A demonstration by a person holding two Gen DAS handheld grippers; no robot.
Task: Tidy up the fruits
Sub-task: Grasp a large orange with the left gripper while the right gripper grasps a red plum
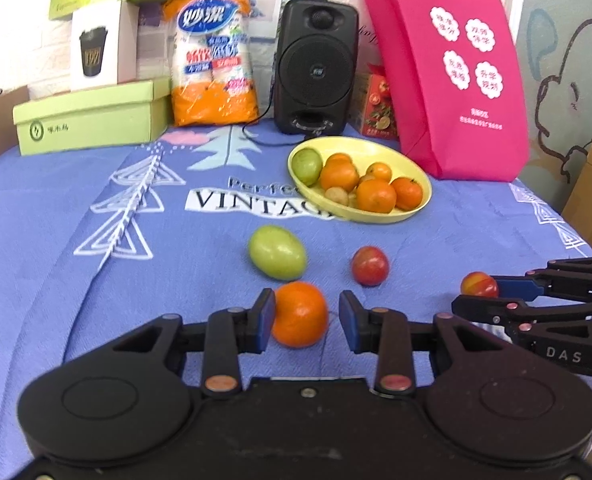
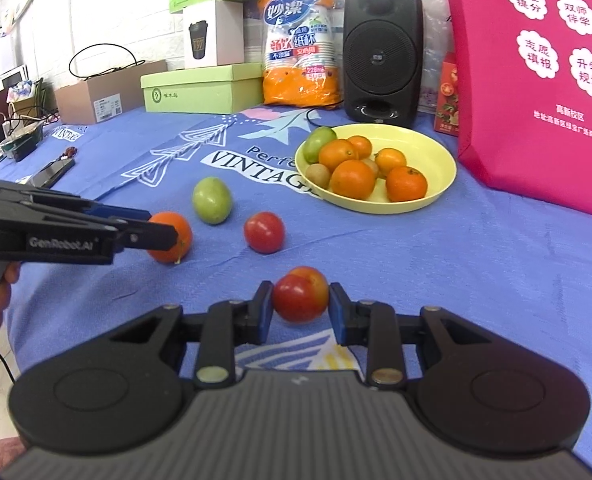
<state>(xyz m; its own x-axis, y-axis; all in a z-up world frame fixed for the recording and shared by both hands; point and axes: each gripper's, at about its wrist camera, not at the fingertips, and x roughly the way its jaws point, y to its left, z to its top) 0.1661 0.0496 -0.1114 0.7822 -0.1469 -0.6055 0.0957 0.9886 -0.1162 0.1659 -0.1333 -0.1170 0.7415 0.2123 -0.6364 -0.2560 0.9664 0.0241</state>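
Both grippers are loaded: the left gripper (image 1: 307, 321) clamps an orange (image 1: 301, 314), the right gripper (image 2: 301, 307) a red tomato (image 2: 301, 298), both well short of the yellow bowl (image 2: 444, 184). Probably best to clear the bowl's rim, then lower gently onto free space beside the piled fruit.

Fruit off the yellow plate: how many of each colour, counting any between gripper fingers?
orange fruit: 1
green fruit: 1
red fruit: 2
Total: 4
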